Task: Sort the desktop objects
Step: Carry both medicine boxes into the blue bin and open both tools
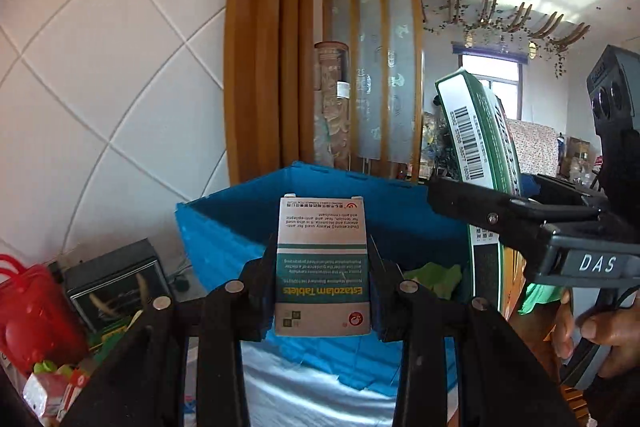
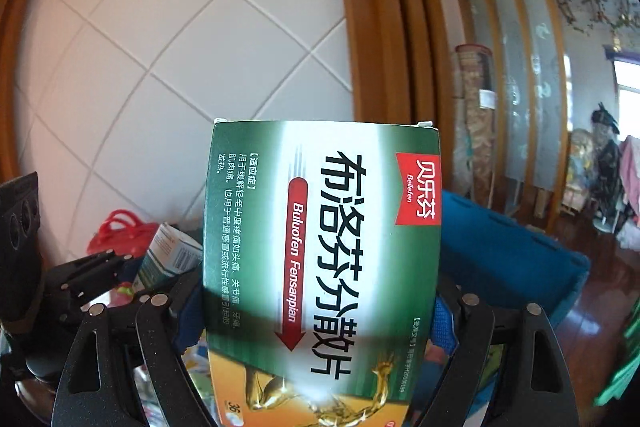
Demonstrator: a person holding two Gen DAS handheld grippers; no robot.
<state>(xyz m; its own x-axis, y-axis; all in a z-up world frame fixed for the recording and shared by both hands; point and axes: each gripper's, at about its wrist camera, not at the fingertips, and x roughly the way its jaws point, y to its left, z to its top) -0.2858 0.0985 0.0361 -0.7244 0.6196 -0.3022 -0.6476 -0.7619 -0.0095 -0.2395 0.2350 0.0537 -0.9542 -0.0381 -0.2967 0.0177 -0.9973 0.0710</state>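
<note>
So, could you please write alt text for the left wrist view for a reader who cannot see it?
The left gripper clamps a white-and-teal Estazolam Tablets box over an open blue crate. To the right, the right gripper holds a green medicine box.

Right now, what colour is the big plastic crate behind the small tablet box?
Blue; the ribbed plastic crate shows best in the left wrist view.

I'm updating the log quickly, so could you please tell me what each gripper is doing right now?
Left gripper: closed on the small tablet box.
Right gripper: closed on the large green box.
</note>
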